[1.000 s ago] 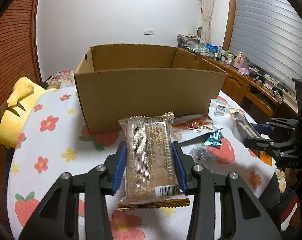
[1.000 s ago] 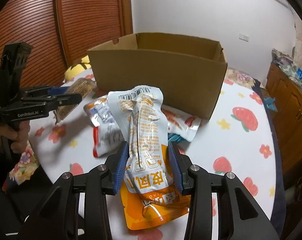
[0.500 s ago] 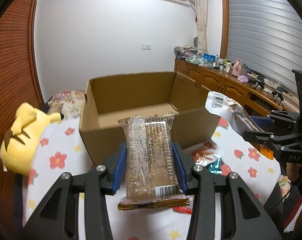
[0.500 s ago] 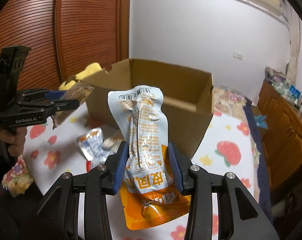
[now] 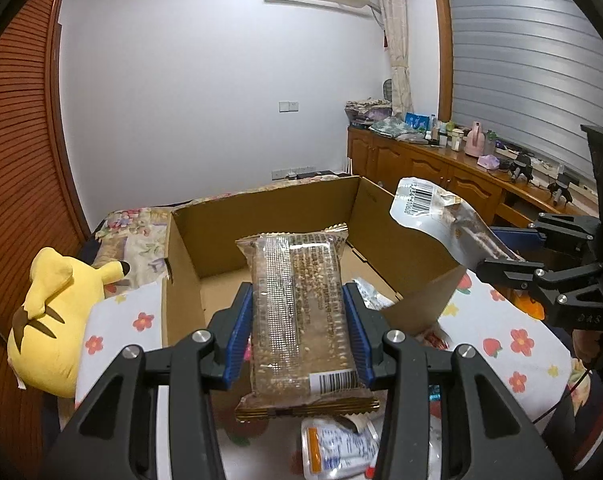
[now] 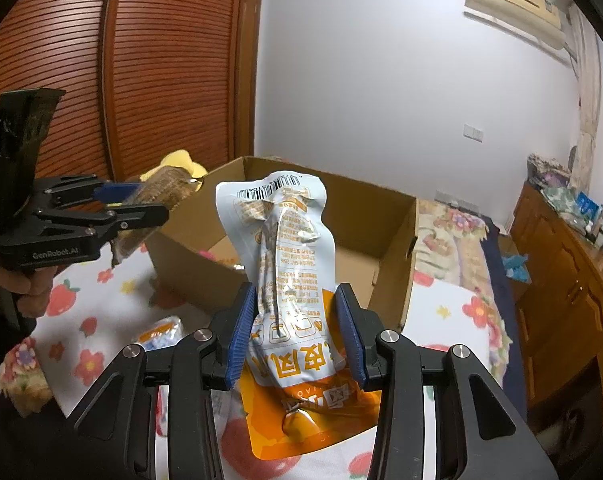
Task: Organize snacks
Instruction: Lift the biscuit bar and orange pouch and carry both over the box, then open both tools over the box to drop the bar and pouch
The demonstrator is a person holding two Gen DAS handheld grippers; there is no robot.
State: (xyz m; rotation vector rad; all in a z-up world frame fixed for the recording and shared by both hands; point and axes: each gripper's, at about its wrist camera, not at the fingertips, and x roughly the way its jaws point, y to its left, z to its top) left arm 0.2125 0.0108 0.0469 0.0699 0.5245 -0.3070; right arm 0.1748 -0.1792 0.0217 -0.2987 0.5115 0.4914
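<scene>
My left gripper [image 5: 299, 328] is shut on a brown grain bar in clear wrap [image 5: 299, 308], held above the near wall of an open cardboard box [image 5: 261, 216]. My right gripper [image 6: 295, 324] is shut on a light-blue and orange snack pouch [image 6: 289, 264], held above the box's near wall [image 6: 197, 272]. The right gripper [image 5: 513, 264] with its pouch [image 5: 433, 212] shows at the right of the left wrist view. The left gripper [image 6: 141, 204] shows at the left of the right wrist view. One packet [image 5: 371, 298] lies inside the box.
Loose snack packets [image 5: 333, 448] lie on the flower-print cloth [image 5: 113, 324] below my grippers; one more [image 6: 161, 332] lies beside the box. A yellow plush toy [image 5: 49, 308] sits left of the box. Wooden cabinets [image 5: 441, 172] stand at the right.
Both grippers have risen with their snacks and now look down into the open box. The box interior has come into view.
</scene>
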